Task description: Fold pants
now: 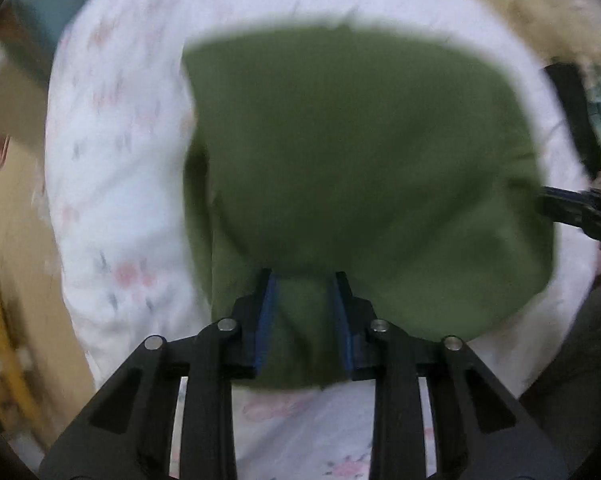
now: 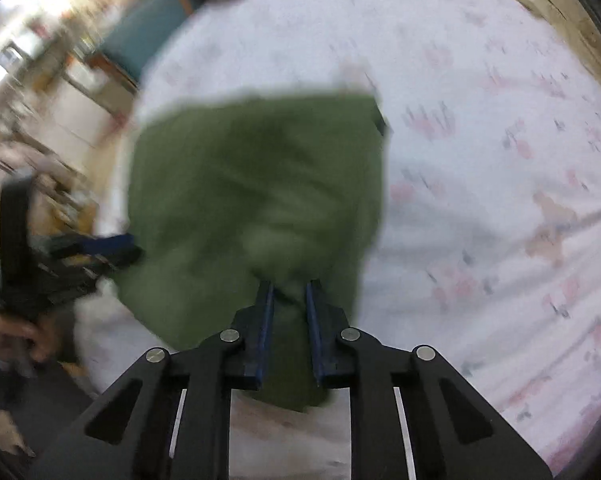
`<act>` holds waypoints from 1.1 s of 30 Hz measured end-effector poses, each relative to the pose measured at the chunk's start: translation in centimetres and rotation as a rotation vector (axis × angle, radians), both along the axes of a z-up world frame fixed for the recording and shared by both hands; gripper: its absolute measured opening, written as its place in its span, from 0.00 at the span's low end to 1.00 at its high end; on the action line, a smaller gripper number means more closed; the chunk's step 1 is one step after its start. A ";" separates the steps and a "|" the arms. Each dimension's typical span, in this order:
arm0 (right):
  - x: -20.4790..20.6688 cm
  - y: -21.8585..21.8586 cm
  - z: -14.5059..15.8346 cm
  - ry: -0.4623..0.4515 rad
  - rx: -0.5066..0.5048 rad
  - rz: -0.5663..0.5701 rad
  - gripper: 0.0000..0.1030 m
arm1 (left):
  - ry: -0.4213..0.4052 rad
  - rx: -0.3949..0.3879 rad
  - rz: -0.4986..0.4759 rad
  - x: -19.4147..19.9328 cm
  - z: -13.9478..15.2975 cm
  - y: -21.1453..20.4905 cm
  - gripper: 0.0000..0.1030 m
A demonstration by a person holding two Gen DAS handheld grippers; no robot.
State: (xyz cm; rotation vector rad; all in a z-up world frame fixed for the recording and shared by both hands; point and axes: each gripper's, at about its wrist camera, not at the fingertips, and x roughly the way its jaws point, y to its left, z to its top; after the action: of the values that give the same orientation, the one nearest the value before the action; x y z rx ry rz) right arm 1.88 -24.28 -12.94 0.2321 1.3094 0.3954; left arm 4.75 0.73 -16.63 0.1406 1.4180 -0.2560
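1. olive-green cloth pants lie bunched over a white bed sheet with small pink flowers, with one edge caught in each gripper.
2. left gripper, black with blue-lined fingers: its blue pads stand a little apart with a thick fold of the green cloth filling the gap between them, so it pinches the near edge of the pants.
3. right gripper, of the same black and blue make: its fingers are closer together, and a narrow gather of the pants is pinched between them, hanging down past the pads.
4. in the left wrist view the right gripper reaches the right edge of the cloth; in the right wrist view the left gripper meets the left edge, with the person's hand behind it.
5. beyond the grippers the pants spread out wide and rumpled on the sheet; both views are blurred, so seams and legs cannot be told apart.
6. farthest off, a teal-fronted piece of furniture stands beside the bed; what it holds cannot be told.
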 end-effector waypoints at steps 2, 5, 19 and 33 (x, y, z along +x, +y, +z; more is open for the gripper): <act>-0.7 -0.8 -2.1 0.104 -0.041 -0.010 0.16 | 0.036 0.001 0.032 0.0 -0.8 1.1 0.23; -0.9 -2.4 -2.9 0.142 -0.100 -0.045 0.16 | 0.005 0.052 0.025 -0.5 -0.1 1.8 0.23; 5.5 -6.4 1.9 -0.081 0.242 -0.234 0.34 | -0.149 -0.302 0.345 6.0 5.4 7.3 0.39; 11.8 -1.5 -3.8 0.003 -0.001 -0.191 0.34 | -0.051 -0.171 0.440 11.2 -1.4 6.8 0.36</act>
State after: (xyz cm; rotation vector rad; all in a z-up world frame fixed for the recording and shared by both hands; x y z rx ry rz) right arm 13.63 -25.75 -16.70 0.3539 1.2774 0.2326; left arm 15.93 7.51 -18.02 -0.3021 1.3329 -0.0085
